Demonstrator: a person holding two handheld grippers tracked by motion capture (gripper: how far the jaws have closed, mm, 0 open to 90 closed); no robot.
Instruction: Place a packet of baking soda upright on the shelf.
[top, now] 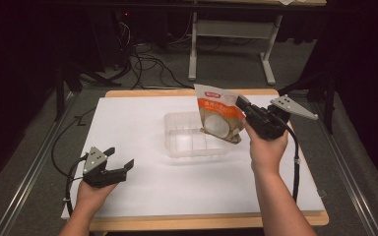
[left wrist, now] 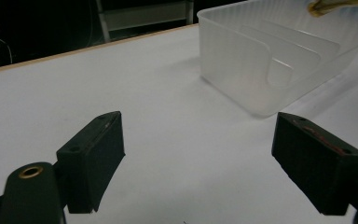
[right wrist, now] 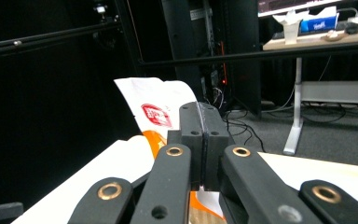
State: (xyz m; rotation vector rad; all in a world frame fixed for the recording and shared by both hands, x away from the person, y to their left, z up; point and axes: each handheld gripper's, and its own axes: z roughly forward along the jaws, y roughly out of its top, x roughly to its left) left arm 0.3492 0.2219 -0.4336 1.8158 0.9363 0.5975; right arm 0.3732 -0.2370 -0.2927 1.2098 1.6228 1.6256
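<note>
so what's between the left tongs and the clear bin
Nothing: in the high view, only bare white table surface lies between the open left tongs and the clear bin.

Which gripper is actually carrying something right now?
The right gripper: its jaws are shut on the edge of the orange-and-white snack pouch, held above the clear plastic bin. The left gripper sits open over the white tabletop.

Left gripper (top: 119, 162) sits low near the front left of the table, held in the left hand (top: 92, 194), jaws spread wide with nothing between them. Right gripper (top: 240, 104) is raised up in the right hand (top: 265, 150), forearm reaching forward, jaws pinched tight on a pouch (top: 220, 117).
</note>
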